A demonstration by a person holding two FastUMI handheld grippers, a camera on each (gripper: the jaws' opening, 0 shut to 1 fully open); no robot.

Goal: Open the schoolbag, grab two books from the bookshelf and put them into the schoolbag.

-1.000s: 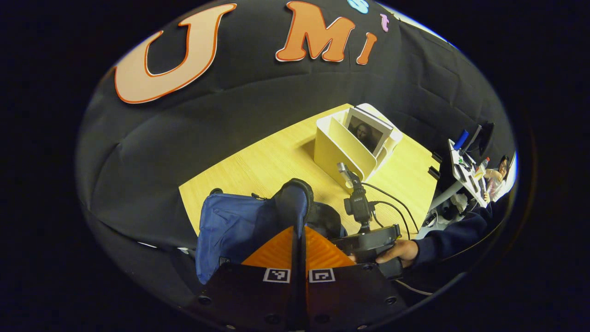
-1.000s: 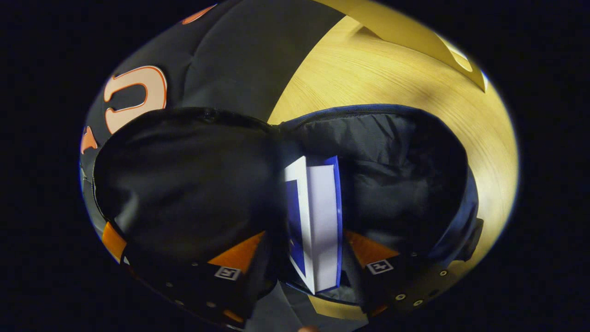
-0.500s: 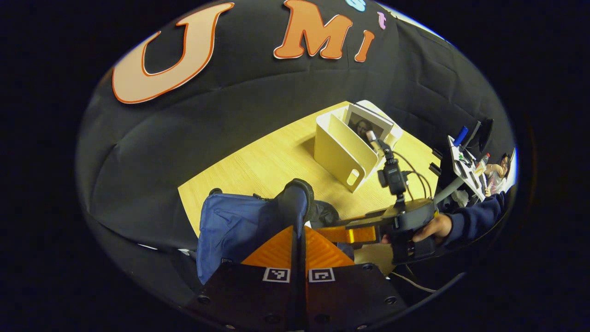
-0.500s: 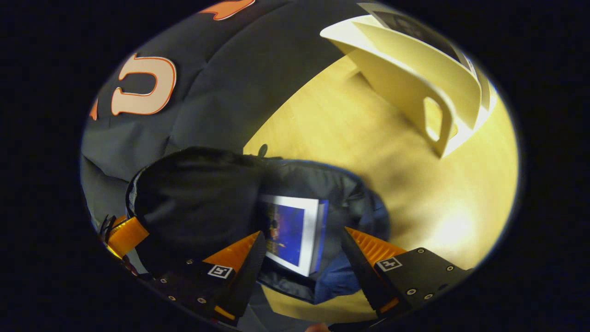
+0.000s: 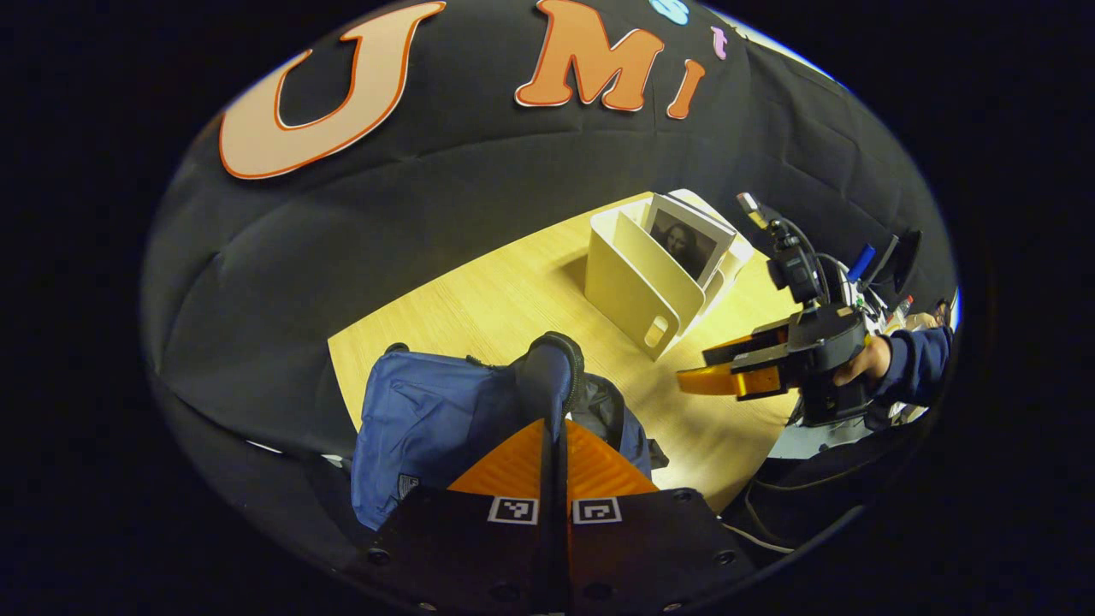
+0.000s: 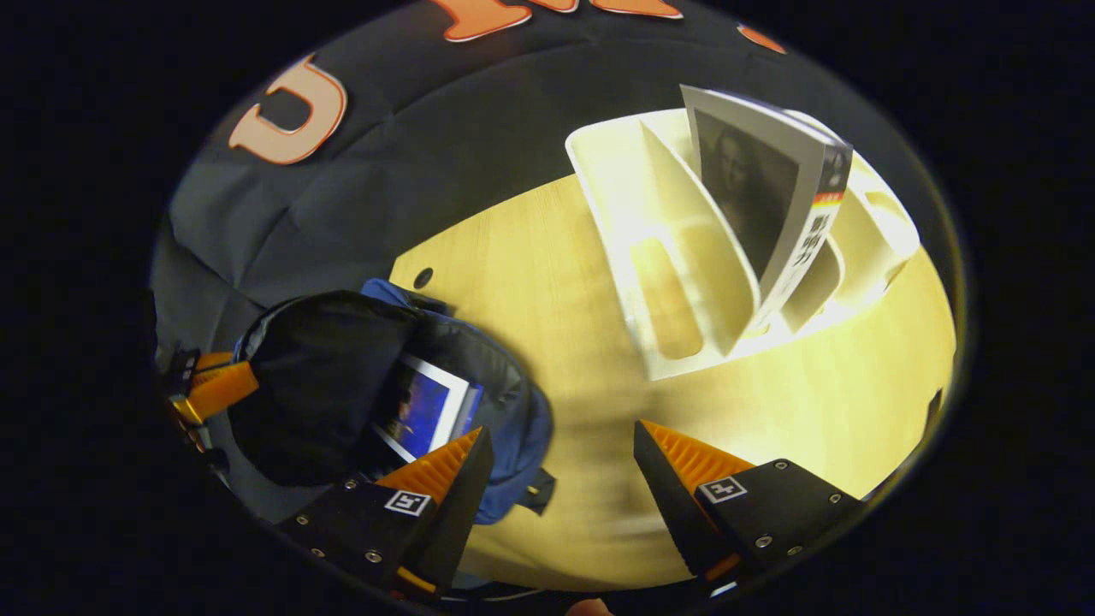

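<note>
In the left gripper view, the left gripper (image 5: 554, 428) has its 2 orange fingers pressed together on the black flap (image 5: 552, 376) of the blue schoolbag (image 5: 428, 419), holding it upright. The schoolbag lies at the near left corner of the desk (image 5: 505, 299). Toward the far right corner stands the white bookshelf (image 5: 637, 287), with 1 book (image 5: 684, 244) bearing a portrait cover leaning in a rear slot. Near the right edge, above the desk, the right gripper (image 5: 710, 376) is held by a hand (image 5: 855, 364) in a dark blue sleeve (image 5: 915, 364), its orange fingers pointing toward the bookshelf and well apart from the schoolbag.

In the right gripper view, the right gripper (image 6: 556, 453) has its 2 fingers spread wide with nothing between them, above bare desk (image 6: 530, 274). The schoolbag (image 6: 513, 428) sits at the lower left, its flap (image 6: 312, 385) lifted back, and a blue-covered book (image 6: 423, 406) lies inside the open mouth. Orange fingers of the left gripper (image 6: 214, 389) pinch the flap's far edge. The bookshelf (image 6: 676, 282) is ahead at upper right, the portrait book (image 6: 757, 197) standing tilted between 2 dividers.
</note>
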